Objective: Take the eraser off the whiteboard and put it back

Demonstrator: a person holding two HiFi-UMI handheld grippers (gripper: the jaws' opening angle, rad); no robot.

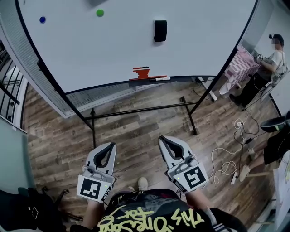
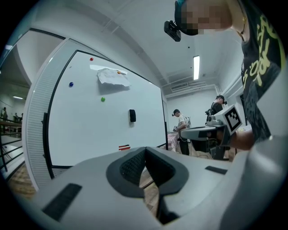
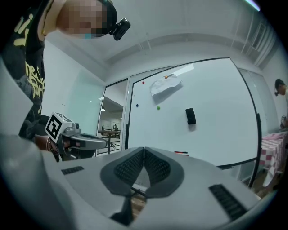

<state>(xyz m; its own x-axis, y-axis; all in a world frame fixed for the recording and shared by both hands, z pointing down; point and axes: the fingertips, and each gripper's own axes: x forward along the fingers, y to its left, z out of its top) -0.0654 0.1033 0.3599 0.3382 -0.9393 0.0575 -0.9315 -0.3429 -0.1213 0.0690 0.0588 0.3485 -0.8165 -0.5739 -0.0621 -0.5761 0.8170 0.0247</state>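
**Black oblong eraser** (image 1: 160, 31): stuck on white whiteboard (image 1: 90, 50), right of board centre, long axis upright.
- **Bearing:** ahead of and above both claws, well apart. Right gripper (image 1: 163, 138) nearer, almost in line with it.
- **Claws:** right gripper jaws pressed together, nothing between. Left gripper (image 1: 111, 145) likewise closed, empty.
- **Surroundings:** green round magnet (image 1: 100, 13) and blue round magnet (image 1: 42, 20) toward board's left edge. Red markers (image 1: 141, 71) at bottom edge, below eraser.
- **Obstacles:** black stand crossbar (image 1: 140, 110) low, between claws and board. Path to eraser judged free; jaws must spread first.
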